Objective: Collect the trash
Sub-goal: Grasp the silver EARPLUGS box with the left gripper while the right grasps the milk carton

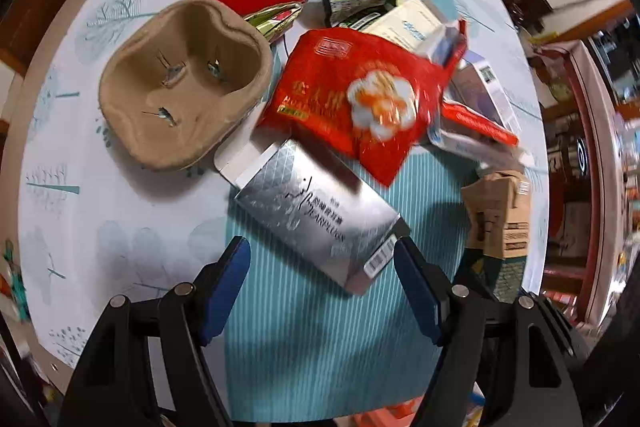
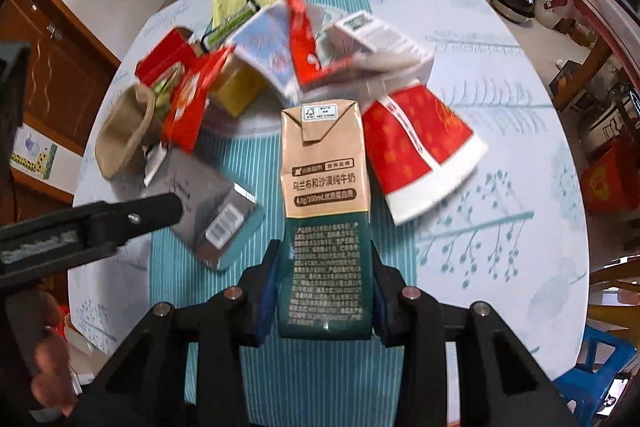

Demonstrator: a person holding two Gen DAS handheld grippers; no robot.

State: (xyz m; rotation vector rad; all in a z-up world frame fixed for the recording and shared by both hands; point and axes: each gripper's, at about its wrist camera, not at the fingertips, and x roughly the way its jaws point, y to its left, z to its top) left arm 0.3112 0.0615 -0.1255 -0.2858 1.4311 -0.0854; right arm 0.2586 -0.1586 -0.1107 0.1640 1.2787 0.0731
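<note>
A heap of trash lies on the round table [image 1: 120,227]. My left gripper [image 1: 320,247] hangs open over a silver box [image 1: 316,211], whose near barcode corner reaches in between the blue pads without touching either. A brown pulp cup tray [image 1: 180,83] and a red snack bag [image 1: 352,95] lie just beyond it. My right gripper [image 2: 324,251] is shut on a brown and green milk carton [image 2: 324,163], with a pad against each side of its green lower half. That milk carton [image 1: 500,219] also shows at the right of the left wrist view.
A red paper cup [image 2: 420,155] lies on its side right of the carton. Boxes and wrappers [image 2: 320,47] pile up behind. A teal striped runner [image 2: 224,163] crosses the table. A black finger [image 2: 160,211] of the left gripper reaches in; a hand [image 2: 48,367] shows at lower left. A blue stool [image 2: 592,379] stands at the right.
</note>
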